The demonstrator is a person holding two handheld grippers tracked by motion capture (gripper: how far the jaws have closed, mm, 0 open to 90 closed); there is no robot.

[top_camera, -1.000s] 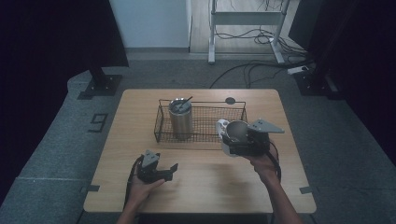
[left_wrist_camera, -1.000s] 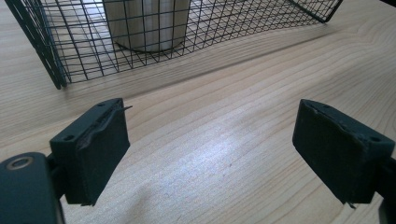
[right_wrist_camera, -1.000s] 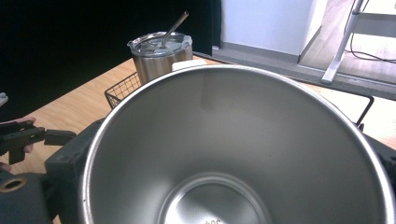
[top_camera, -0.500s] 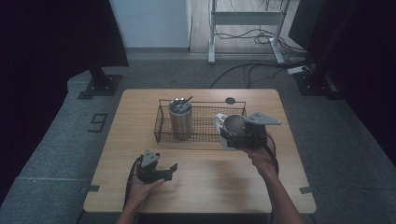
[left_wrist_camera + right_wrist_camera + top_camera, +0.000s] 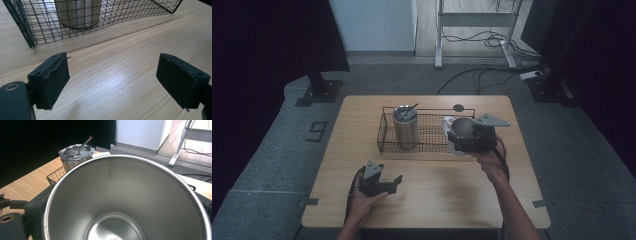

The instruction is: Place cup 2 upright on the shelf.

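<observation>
A black wire basket (image 5: 384, 135) (image 5: 37, 25) stands on the wooden table (image 5: 437, 200). In its left end is a steel tumbler (image 5: 405, 127) (image 5: 77, 12) (image 5: 72, 157) with a lid and straw. My right gripper (image 5: 464, 140) (image 5: 125, 215) is shut on an open steel cup (image 5: 460, 127) (image 5: 130, 195), held in the air over the basket's right front corner. A white part (image 5: 447, 122) shows beside the cup. My left gripper (image 5: 387, 184) (image 5: 112, 82) rests low near the table's front. Its jaws have just closed a little but stand open, with nothing between them.
A small dark disc (image 5: 458, 107) lies on the table behind the basket. Grey floor surrounds the table, with a dark stand base (image 5: 319, 92) at the back left and cables and a metal frame (image 5: 472, 20) behind.
My right gripper has carried the cup up and a little left, from beside the basket's right end to over its corner. The left gripper has stayed in place.
</observation>
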